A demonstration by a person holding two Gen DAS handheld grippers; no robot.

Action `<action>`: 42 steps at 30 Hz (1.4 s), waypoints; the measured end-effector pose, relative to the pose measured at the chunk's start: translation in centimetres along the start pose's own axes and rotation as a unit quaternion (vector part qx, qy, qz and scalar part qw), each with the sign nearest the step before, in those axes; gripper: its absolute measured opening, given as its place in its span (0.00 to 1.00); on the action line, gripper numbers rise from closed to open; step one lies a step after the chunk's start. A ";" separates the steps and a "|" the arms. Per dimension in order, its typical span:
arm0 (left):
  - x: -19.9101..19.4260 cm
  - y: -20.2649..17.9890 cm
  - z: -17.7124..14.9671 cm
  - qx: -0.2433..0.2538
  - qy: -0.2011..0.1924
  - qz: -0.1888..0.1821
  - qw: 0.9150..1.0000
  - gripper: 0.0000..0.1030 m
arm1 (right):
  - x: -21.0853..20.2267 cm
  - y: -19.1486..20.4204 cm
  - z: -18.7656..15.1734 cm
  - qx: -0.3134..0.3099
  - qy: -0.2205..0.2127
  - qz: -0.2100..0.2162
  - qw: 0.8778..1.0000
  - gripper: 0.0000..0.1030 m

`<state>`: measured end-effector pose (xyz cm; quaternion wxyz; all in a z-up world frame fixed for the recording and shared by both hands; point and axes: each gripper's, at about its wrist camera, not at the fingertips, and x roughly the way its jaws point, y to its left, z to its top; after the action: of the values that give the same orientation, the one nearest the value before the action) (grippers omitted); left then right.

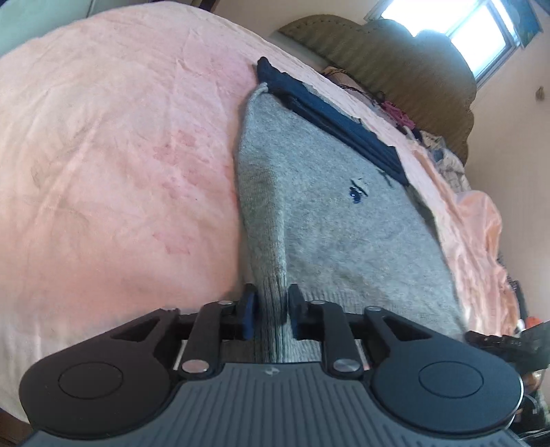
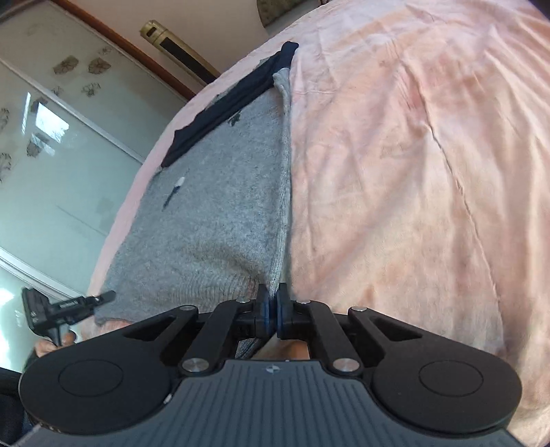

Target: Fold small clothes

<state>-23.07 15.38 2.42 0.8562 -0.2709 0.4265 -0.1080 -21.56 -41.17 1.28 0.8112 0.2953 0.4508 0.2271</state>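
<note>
- Left wrist view, at its left: a pink bed sheet point(image 1: 113, 165), creased and faintly stained, covered the bed with nothing lying on that side.
- At centre, the left gripper point(image 1: 271, 306) pointed down at the bed, its jaws at a narrow gap around a bunched ridge of a grey knit sweater point(image 1: 326, 223); the pads appeared to touch the knit, though a firm pinch could not be confirmed.
- The sweater ran straight away from the jaws, long axis along the line of pointing, its body spread to the right of the held edge.
- A dark navy garment point(image 1: 330, 117) lay across the sweater's far end, touching it.
- At right: a padded headboard point(image 1: 395, 58), a bright window point(image 1: 457, 24) and a heap of mixed clothes.
- Right wrist view, at left: a glazed wardrobe door point(image 2: 68, 154), and the other gripper visible low at the edge.
- The right gripper point(image 2: 274, 309) had its jaws almost closed on the sweater's opposite near edge; the body spread to the left.
- Judgement: each hand sat at its own near corner, neither nearer, so the coming fold would carry that edge away along the long axis.
</note>
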 end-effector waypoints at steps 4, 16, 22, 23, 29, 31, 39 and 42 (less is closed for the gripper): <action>-0.4 1.0 -1.0 -0.082 -0.018 -0.074 0.994 0.88 | -0.8 0.6 -0.5 0.008 -0.018 0.061 0.998 0.79; -2.4 -2.6 -1.5 0.066 -0.020 0.040 0.997 0.07 | -0.4 3.8 -0.4 -0.082 0.022 -0.013 0.996 0.09; -2.1 -1.8 -1.5 0.093 0.015 0.059 0.994 0.16 | 0.0 1.5 -0.9 -0.043 0.031 -0.023 0.998 0.02; -2.8 -1.9 -0.8 0.099 0.012 0.064 0.993 0.19 | -0.1 1.3 -0.8 -0.034 0.032 -0.018 0.999 0.05; -2.9 -7.7 4.9 0.207 -0.132 0.110 0.963 0.82 | -2.5 4.1 4.0 -0.053 -0.070 -0.042 0.995 0.64; 1.0 -10.8 6.6 0.252 -0.152 0.099 0.951 0.82 | -0.5 5.8 7.2 -0.082 -0.096 -0.049 0.991 0.64; 18.9 -12.4 12.4 0.284 -0.077 0.172 0.940 0.82 | 17.1 8.5 19.6 -0.111 -0.084 -0.089 0.986 0.72; 18.3 -8.4 12.8 0.253 -0.082 0.151 0.952 0.85 | 20.1 7.4 19.5 -0.173 -0.092 -0.152 0.969 0.66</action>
<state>-1.36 5.52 1.10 0.9350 0.0145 0.3494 -0.0591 4.38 -28.45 2.52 0.9129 0.0981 0.3678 0.1472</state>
